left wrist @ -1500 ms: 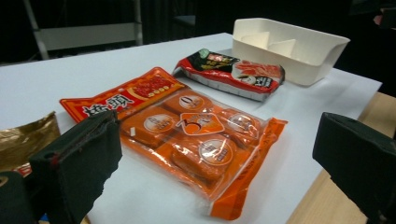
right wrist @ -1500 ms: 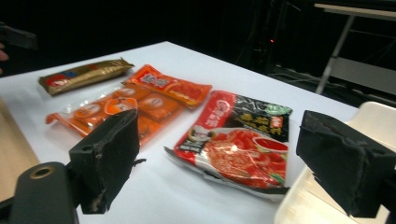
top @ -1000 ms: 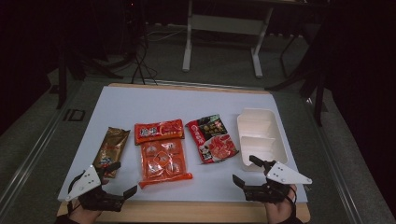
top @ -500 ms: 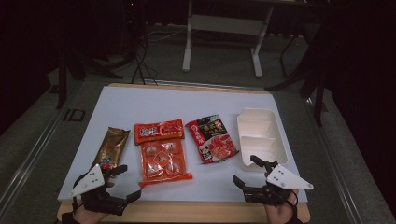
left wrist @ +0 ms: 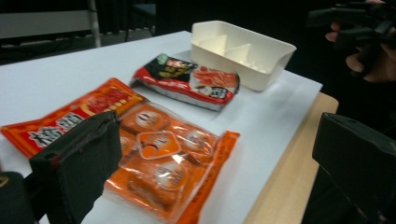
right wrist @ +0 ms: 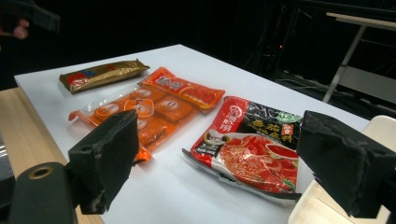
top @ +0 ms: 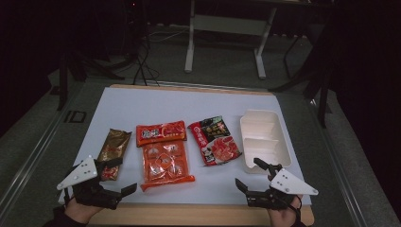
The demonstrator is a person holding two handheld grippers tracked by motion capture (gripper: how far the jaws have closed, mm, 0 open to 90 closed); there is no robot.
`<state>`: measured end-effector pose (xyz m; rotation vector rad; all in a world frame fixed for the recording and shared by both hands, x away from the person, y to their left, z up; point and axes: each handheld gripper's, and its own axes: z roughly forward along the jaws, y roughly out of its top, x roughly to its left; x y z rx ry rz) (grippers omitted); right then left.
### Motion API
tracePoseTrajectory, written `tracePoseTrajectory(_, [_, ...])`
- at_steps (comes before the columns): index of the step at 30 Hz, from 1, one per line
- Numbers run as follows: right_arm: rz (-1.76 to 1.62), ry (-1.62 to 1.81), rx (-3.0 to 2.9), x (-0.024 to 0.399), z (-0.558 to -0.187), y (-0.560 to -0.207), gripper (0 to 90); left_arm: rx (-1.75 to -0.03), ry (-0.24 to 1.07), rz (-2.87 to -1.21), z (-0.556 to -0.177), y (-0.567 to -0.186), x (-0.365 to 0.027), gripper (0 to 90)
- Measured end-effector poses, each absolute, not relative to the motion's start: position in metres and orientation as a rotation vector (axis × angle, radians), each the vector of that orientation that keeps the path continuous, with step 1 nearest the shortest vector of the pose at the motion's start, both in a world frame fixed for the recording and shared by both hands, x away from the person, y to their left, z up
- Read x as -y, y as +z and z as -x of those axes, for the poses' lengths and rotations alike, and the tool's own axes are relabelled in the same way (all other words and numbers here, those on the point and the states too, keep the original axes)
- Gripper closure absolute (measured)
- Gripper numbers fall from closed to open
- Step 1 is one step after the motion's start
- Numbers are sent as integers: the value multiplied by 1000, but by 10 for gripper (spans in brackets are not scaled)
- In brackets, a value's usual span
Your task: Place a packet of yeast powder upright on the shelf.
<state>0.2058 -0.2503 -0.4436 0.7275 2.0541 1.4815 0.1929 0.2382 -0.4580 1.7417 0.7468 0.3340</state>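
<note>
**Both hand-held grippers wide and empty at the near edge of the bench**

Since a second ago the left hand-held gripper point(top: 116, 177) has slid a little to the right along the near edge and turned inward, so its jaws now point across toward the orange packet point(top: 165, 161); the right hand-held gripper point(top: 255, 175) has barely shifted. The packets and the tray lie where they lay.

Both hand-held grippers stand wide, holding nothing. The left one's far jaw hangs just at the near end of the brown packet point(top: 113, 147); the right one sits just in front of the white tray point(top: 279, 150) (two compartments, both bare).

Writing: the red packet point(top: 161, 133) carries large white characters, and the red-and-black pouch point(top: 215, 140) has yellow characters across its dark half beside a picture of red food; neither can be read with certainty. The orange packet shows round printed seals on small inner packs, too blurred to read.

The four packets lie in a row on the white sheet point(top: 156, 106), close together but mostly apart; the red packet touches the top of the orange one. The sheet's far half is open room. A strip of bare wood point(top: 198, 215) runs along the near edge, between the two hands.
</note>
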Motion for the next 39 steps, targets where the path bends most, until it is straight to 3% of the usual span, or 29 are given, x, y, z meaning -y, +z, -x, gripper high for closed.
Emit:
tracePoseTrajectory(12, [-688,1558,-2124,244,-201,-443,110,-790,384,-1761,-219,-443,-257,23])
tracePoseTrajectory(32, [-668,1576,-2052,244,-203,-445,135,-945,452,-1772,-264,-455,-287,46])
tracePoseTrajectory(39, [-674,1599,-2054,245,-202,-444,131,-1002,487,-1773,-283,-462,-298,113])
